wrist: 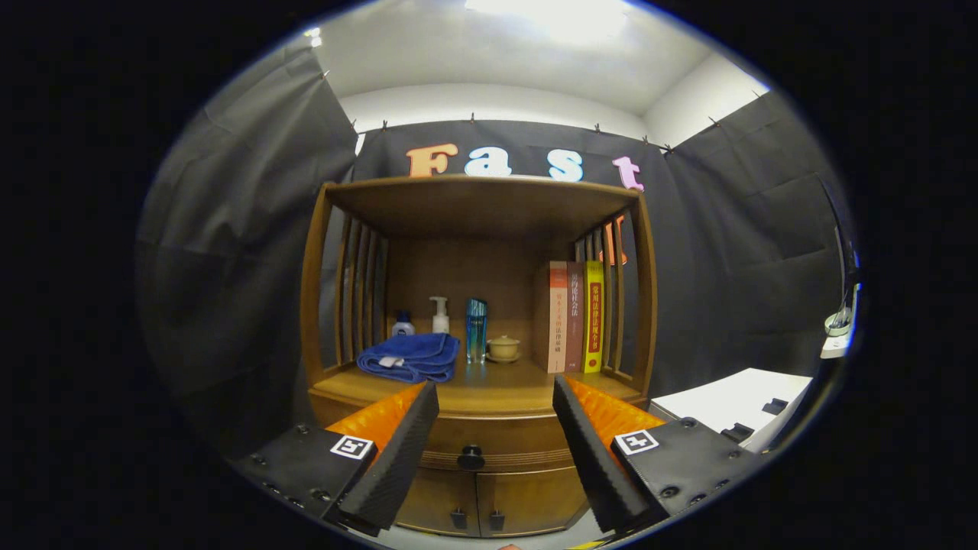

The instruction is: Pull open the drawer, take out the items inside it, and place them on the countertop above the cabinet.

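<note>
wooden cabinet (477, 305) ahead, hand-held gripper (495, 397) spread wide before shut drawer (489, 443).

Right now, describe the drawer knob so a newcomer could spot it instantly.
Find the wooden cabinet against the black cloth wall, with its open shelf holding a blue towel and books. Just under the countertop edge runs the closed drawer; the drawer knob sits at its centre, between the fingers of the open hand-held gripper. It is single, round and dark, unlike the paired door handles below.
</note>
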### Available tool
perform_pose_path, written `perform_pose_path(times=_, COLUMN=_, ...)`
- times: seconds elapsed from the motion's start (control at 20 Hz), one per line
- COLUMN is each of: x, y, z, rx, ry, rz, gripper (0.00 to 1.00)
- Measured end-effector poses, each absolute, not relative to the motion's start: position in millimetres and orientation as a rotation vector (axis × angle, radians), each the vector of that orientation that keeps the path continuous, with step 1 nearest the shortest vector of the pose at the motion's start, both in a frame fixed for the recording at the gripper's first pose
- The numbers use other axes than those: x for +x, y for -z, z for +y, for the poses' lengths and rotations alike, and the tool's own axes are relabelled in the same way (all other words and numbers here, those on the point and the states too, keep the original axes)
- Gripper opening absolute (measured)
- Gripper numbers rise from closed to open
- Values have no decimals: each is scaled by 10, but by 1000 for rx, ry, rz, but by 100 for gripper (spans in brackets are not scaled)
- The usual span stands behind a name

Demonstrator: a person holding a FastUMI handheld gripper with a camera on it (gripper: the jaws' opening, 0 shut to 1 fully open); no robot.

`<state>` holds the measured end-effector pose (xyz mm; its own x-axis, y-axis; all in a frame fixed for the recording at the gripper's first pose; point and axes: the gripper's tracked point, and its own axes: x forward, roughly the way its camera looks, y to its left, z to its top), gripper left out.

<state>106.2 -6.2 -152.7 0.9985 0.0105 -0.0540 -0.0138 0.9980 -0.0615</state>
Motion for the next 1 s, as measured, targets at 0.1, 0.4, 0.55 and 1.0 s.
perform_pose_path(times=0.1, x=1176, y=1893, z=57, rx=-60, ry=-43, rz=85, gripper=99)
perform_pose_path(times=0.4, x=1501, y=2904, z=129, rx=-11, ry=-52, rz=208, gripper=98)
perform_pose_path(times=0.55, x=1579, y=3196, z=23, rx=-24, ry=-31, rz=249, gripper=98)
perform_pose_path(times=1.0, x=1805, y=3777, z=61, rx=-57, ry=-34, rz=349, gripper=80)
